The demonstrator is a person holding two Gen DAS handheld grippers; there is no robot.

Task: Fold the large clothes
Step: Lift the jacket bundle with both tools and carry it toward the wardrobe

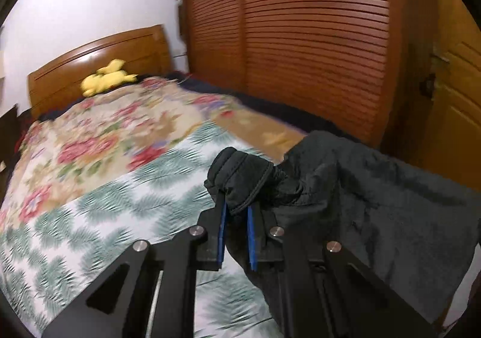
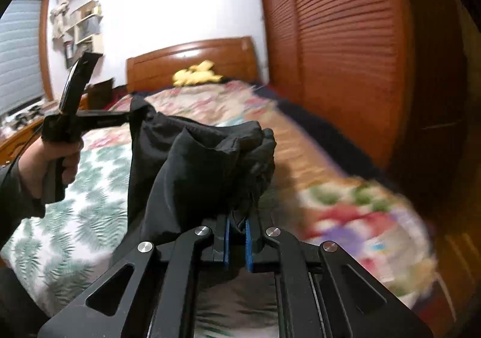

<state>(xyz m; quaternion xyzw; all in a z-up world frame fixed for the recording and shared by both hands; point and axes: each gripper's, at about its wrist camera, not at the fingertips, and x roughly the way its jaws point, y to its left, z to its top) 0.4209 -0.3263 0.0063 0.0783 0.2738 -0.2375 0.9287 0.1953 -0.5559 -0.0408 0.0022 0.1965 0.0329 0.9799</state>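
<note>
bed (image 1: pixel 99 49) is being seen with wooden headboard | is being covered by floral quilt (image 1: pixel 99 139) and leaf-print sheet (image 1: pixel 99 217) | yellow plush toy (image 1: pixel 105 81) is being carried near headboard

Each gripper is a matte black frame of angular plates with slotted cut-outs, joined by round silver screws; the left gripper (image 1: pixel 236 211) and right gripper (image 2: pixel 237 222) both carry blue-edged pads. The person's left hand (image 2: pixel 45 163) emerges from a dark sleeve (image 2: pixel 15 202), and a thin black cable (image 2: pixel 21 148) trails beside it.
</note>
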